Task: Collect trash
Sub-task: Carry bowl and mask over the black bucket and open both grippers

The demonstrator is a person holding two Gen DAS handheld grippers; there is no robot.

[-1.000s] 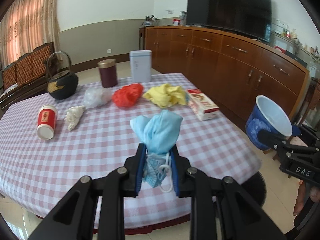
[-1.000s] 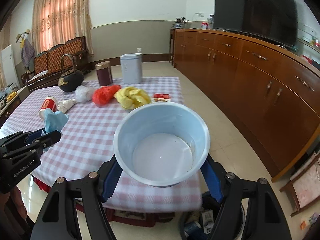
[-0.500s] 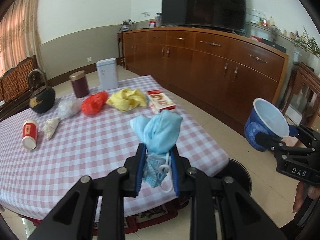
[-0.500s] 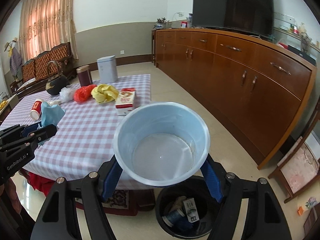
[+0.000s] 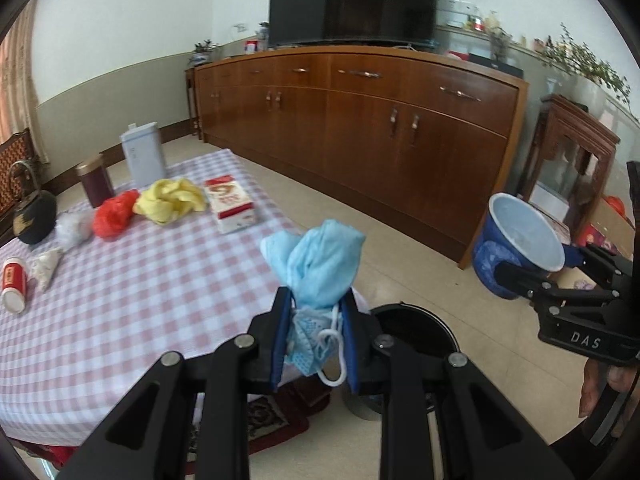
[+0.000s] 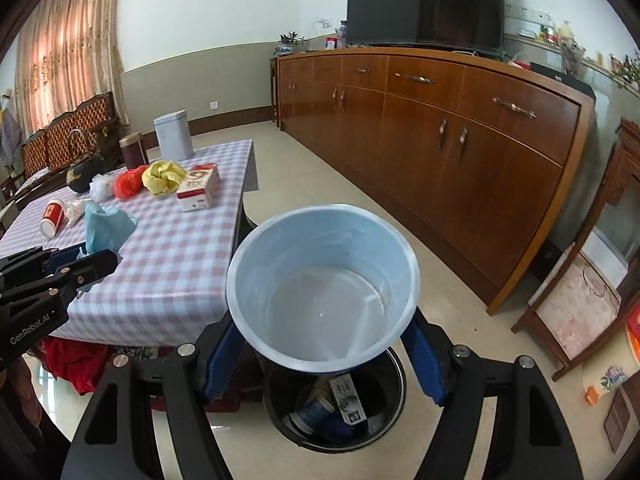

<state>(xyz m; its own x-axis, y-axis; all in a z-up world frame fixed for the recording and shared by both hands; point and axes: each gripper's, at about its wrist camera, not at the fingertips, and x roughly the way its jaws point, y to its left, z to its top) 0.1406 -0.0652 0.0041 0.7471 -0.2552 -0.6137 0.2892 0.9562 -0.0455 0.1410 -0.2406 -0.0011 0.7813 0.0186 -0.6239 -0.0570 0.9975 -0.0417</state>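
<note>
My left gripper [image 5: 315, 328] is shut on a crumpled light-blue face mask [image 5: 320, 264], its white ear loop hanging between the fingers, just past the table's corner. My right gripper [image 6: 322, 344] is shut on a blue paper bowl [image 6: 322, 284] with a white empty inside, held above a black trash bin [image 6: 340, 420] on the floor. The bin [image 5: 416, 328] holds a carton and other scraps. In the left wrist view the bowl [image 5: 520, 240] shows at the right; in the right wrist view the mask [image 6: 106, 230] shows at the left.
On the checked tablecloth [image 5: 140, 280] lie a yellow wad [image 5: 172, 200], a red bag [image 5: 114, 218], a red-white box [image 5: 230, 202], a clear bag, a tissue, a tipped red cup [image 5: 14, 286], a kettle and tins. A long wooden sideboard [image 6: 440, 120] lines the wall.
Both grippers have swung right, off the table toward the floor bin. The bin has come into view under the bowl and beside the mask. Both grips hold as before.
</note>
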